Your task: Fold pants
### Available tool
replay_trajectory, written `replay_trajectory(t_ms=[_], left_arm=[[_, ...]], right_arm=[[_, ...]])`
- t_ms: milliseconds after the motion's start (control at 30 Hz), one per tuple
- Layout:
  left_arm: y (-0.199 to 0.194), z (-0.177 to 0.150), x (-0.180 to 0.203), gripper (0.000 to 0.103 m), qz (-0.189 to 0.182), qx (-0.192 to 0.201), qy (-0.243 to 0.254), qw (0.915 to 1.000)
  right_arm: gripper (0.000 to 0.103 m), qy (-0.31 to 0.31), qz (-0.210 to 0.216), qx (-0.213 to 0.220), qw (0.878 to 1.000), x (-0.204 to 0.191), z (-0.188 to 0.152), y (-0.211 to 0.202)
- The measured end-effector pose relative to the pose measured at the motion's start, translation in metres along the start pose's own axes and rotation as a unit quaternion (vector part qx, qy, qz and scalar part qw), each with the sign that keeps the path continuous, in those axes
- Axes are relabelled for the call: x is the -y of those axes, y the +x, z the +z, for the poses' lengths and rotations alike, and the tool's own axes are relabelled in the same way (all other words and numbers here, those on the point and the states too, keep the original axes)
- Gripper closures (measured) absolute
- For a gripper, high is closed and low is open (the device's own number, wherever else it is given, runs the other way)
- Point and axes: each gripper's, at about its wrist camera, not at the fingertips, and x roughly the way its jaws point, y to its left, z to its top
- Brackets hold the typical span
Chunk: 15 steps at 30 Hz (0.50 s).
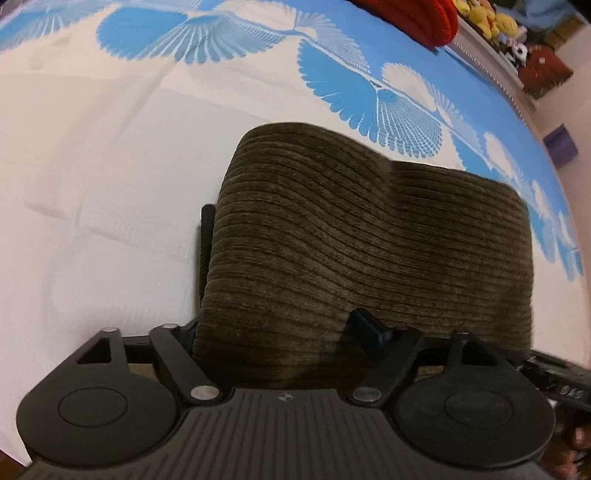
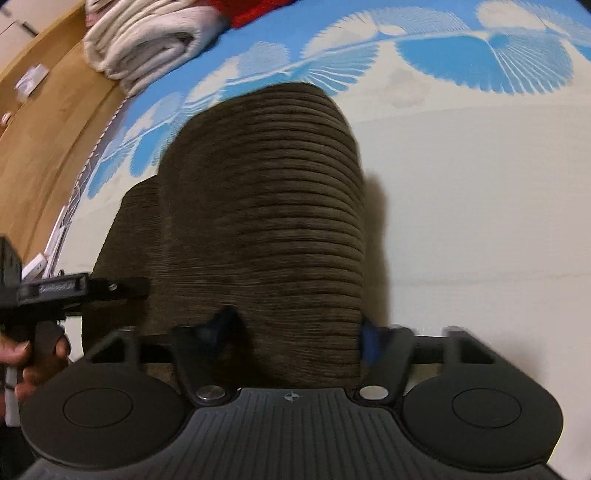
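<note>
- Left wrist view: the left gripper (image 1: 284,325) pointed steeply down at the brown corduroy pants (image 1: 369,240), already doubled into a thick block on the mattress (image 1: 110,166), in the white part below its blue fan-patterned band.
- Its fingers were spread around the near end of the block, one finger (image 1: 207,251) running down the left side of the cloth and the other (image 1: 364,325) over the top. I could not tell whether the pads pressed on the cloth.
- The gripper probably sat this way to take the near end for another fold, or to settle the block square.
- A red blanket (image 1: 413,18) and soft toys (image 1: 487,20) sat at the mattress's far right corner, well clear.
- Right wrist view: the right gripper (image 2: 299,336) straddled the pants' (image 2: 266,206) other end, a humped upper layer over a lower one showing at left.
- Its fingers stood half spread at either flank of the hump, blurred, so I could not tell whether they pinched it.
- The left gripper (image 2: 77,288) and the hand (image 2: 33,362) holding it showed beside the pants, so both ends seemed to be handled together.
- A rolled cream blanket (image 2: 147,40) lay at the far left edge.
</note>
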Motion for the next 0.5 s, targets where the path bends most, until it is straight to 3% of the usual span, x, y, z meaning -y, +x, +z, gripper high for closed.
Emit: replay_trajectory(t_ms=[33,67,100,167,300,500], left_arm=[[-0.002,0.000,0.005,0.032,0.009,0.007,0.011,0.9999],[-0.007,-0.001,0.011,0.043,0.014,0.016,0.022,0.9995],[-0.012,-0.001,0.017,0.054,0.012,0.025,0.030,0.9992],[-0.020,-0.001,0.028,0.062,-0.009,0.036,0.038,0.9986],[-0.029,-0.001,0.071,0.064,-0.029,0.060,0.077,0.9948],[-0.032,0.020,0.139,0.065,-0.088,0.104,0.080,0.9874]], right_arm=[[0.058,-0.005,0.005,0.005,1.000,-0.001,-0.001,-0.003],[0.065,-0.002,0.013,0.012,1.000,-0.001,0.001,-0.009],[0.067,0.002,0.023,0.021,1.000,0.000,0.002,-0.014],[0.070,-0.001,0.032,0.047,0.998,0.003,0.004,-0.030],[0.072,0.003,0.028,0.088,0.996,0.020,0.011,-0.063],[0.073,-0.023,0.020,0.152,0.988,0.056,0.033,-0.124]])
